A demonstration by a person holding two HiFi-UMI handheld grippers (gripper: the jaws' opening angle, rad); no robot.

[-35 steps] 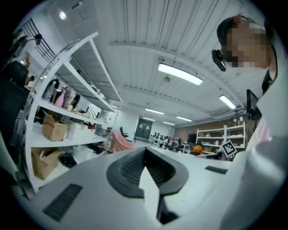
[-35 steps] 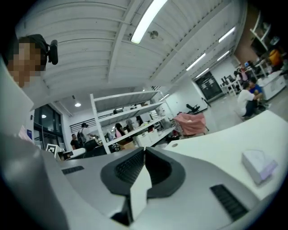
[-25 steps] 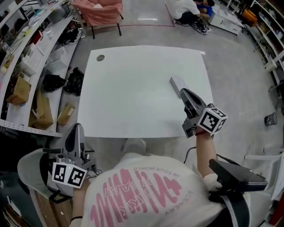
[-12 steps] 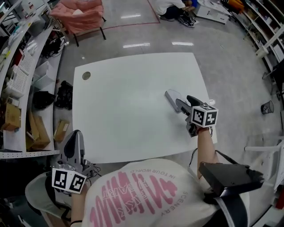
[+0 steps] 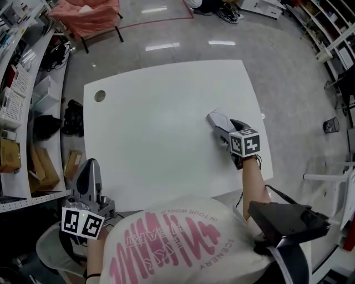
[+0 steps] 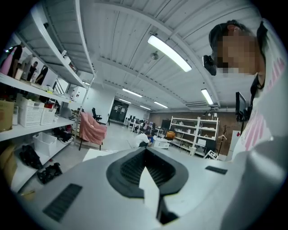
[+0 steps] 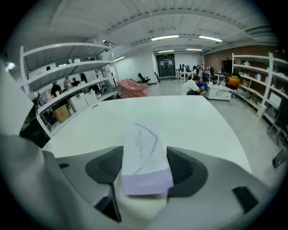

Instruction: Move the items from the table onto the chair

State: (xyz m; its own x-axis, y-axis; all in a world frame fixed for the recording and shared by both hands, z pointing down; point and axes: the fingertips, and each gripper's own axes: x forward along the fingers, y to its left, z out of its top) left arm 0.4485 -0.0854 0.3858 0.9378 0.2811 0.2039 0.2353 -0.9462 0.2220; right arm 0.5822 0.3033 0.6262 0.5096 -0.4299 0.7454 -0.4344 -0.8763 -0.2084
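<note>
A small white box with a lavender end (image 5: pixel 216 118) (image 7: pixel 143 157) lies on the white table (image 5: pixel 155 133) near its right edge. My right gripper (image 5: pixel 226 128) (image 7: pixel 144 175) is tilted down over it. Its jaws have just been opening and stand open, one on each side of the box, not squeezing it. My left gripper (image 5: pixel 89 169) (image 6: pixel 146 173) is shut and empty. It is held low at the front left, just off the table's near edge, pointing across the table.
A round cable hole (image 5: pixel 100 96) sits in the table's far left corner. A pink-draped chair (image 5: pixel 89 15) stands beyond the table. Shelves with boxes (image 5: pixel 16 127) line the left side. A black seat (image 5: pixel 285 222) is at my right.
My right gripper has dropped from above the box to table level and opened around it. My left gripper has shifted slightly along the table's near edge.
</note>
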